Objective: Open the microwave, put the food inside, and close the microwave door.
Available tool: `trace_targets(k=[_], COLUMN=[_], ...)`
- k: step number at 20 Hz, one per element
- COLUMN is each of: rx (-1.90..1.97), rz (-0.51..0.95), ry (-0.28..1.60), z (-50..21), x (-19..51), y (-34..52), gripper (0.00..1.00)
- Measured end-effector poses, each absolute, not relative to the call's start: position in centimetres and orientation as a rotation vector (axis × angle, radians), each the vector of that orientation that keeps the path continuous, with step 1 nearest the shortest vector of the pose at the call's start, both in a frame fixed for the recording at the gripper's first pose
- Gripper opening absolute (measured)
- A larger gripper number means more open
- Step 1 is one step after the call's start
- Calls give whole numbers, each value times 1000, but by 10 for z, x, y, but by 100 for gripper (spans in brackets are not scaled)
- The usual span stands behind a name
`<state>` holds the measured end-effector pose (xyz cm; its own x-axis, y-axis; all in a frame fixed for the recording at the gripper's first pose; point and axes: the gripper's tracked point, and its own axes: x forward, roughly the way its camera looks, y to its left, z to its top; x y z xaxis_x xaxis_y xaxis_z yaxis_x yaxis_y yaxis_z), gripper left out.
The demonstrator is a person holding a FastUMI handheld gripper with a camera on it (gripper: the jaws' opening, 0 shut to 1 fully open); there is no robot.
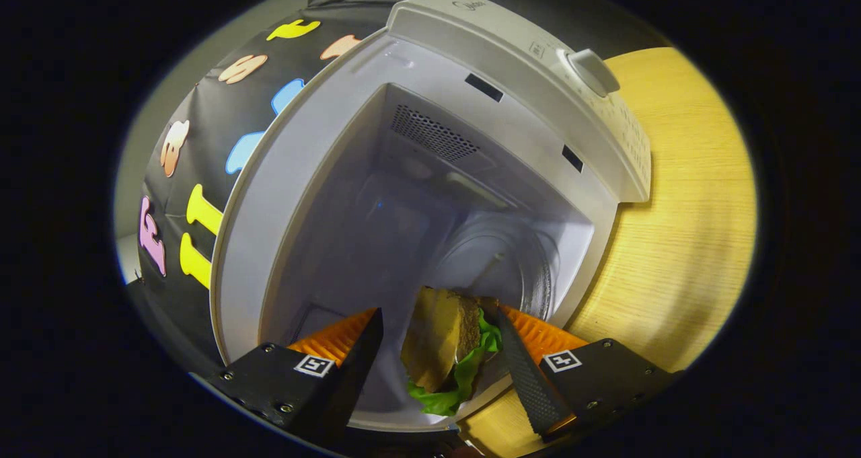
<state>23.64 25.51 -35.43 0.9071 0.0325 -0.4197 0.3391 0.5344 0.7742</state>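
Nearest to my lens are my gripper's (440, 330) two black fingers with orange ribbed backs, each carrying a small square marker, one at about seven o'clock and one at about five o'clock. They stand apart with a gap between them, and the sandwich (447, 347) sits in that gap: bread with green lettuce hanging out at its lower edge. The five o'clock finger's textured pad (528, 374) lies right against the lettuce side; I see open space between the seven o'clock finger and the bread, so I cannot tell whether I am truly gripping it.

Beyond the fingers, by size: the white microwave (471, 54), tilted in my sight, fills the middle, its cavity open toward me. A vent grille shows on the inner wall toward twelve o'clock. Its control panel runs from twelve o'clock toward two o'clock, with a round knob (592, 71) at about one o'clock. The wooden table (686, 209) spreads from two o'clock to five o'clock. Inside the cavity, just ahead of the sandwich, lies the round glass turntable (498, 263); the sandwich hovers at the cavity's front opening, over the turntable's near rim.
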Motion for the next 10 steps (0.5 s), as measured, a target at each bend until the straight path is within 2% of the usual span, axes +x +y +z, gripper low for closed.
trace_targets(k=[10], rx=[878], rz=[-161], ry=[405], z=[-299], x=[195], y=[217], gripper=[97])
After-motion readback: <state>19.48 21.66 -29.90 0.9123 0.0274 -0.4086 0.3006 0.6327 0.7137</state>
